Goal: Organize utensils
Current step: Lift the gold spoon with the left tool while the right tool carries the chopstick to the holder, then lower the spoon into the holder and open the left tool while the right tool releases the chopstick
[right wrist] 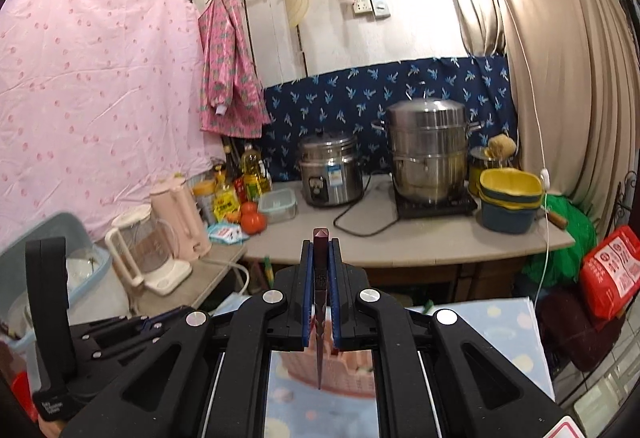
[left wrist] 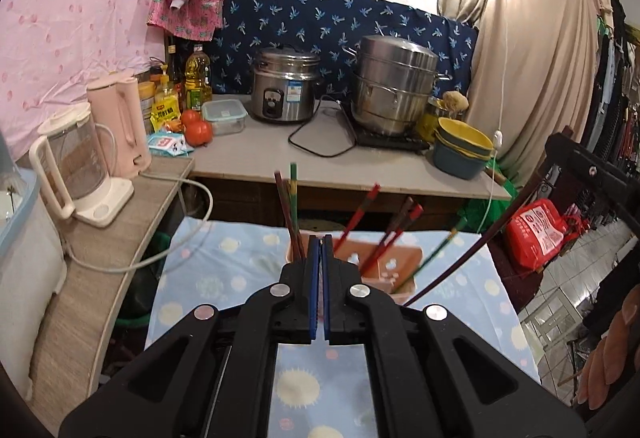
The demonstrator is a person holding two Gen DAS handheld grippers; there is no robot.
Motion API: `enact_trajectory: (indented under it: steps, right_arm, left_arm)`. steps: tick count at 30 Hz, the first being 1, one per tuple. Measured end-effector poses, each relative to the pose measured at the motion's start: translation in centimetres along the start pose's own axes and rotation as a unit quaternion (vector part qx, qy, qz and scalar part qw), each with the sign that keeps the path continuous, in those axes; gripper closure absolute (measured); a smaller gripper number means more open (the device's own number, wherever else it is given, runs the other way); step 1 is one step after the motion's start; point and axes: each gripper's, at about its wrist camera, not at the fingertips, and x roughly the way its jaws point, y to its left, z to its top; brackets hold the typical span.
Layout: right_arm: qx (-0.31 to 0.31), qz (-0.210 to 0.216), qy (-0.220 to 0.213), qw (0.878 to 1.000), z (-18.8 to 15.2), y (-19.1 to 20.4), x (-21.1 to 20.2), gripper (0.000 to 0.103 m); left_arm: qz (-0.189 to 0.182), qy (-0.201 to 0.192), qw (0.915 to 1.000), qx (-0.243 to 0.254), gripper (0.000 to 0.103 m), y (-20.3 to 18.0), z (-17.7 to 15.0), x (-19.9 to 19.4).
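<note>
A pink utensil holder (left wrist: 384,258) stands on the blue dotted tablecloth (left wrist: 224,258), with several red and brown chopsticks (left wrist: 356,214) sticking up out of it. My left gripper (left wrist: 320,244) is shut and empty, just in front of the holder's near rim. My right gripper (right wrist: 321,250) is shut on a dark brown chopstick (right wrist: 320,302), held upright between the pads, tip pointing down over the holder (right wrist: 340,370). In the left wrist view that chopstick (left wrist: 472,250) slants down toward the holder from the right.
A counter (left wrist: 320,154) behind holds a rice cooker (left wrist: 285,86), a steel steamer pot (left wrist: 394,86), stacked yellow and blue bowls (left wrist: 464,146), tomatoes (left wrist: 198,130) and bottles. Two kettles (left wrist: 76,158) stand on a left shelf. A red bag (left wrist: 536,230) lies on the right.
</note>
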Motion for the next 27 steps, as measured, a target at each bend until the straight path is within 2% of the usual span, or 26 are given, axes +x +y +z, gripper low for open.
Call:
enact_trajectory:
  steps: [7,16,27]
  right_arm:
    - [0.006,-0.006,-0.012,1.000,1.4,0.1,5.4,0.096]
    - [0.025,0.004,0.049,0.998,-2.7,-1.0,11.7,0.096]
    - [0.020,0.003,0.088,0.996,-5.7,-1.3,14.1,0.096]
  left_arm:
    - [0.011,0.001,0.9999,0.007,0.102,0.3,2.4,4.3]
    - [0.013,0.044,0.9989,0.005,0.102,0.9,0.9,10.1]
    - [0.013,0.067,0.9977,-0.003,0.102,1.3,-0.8,12.7]
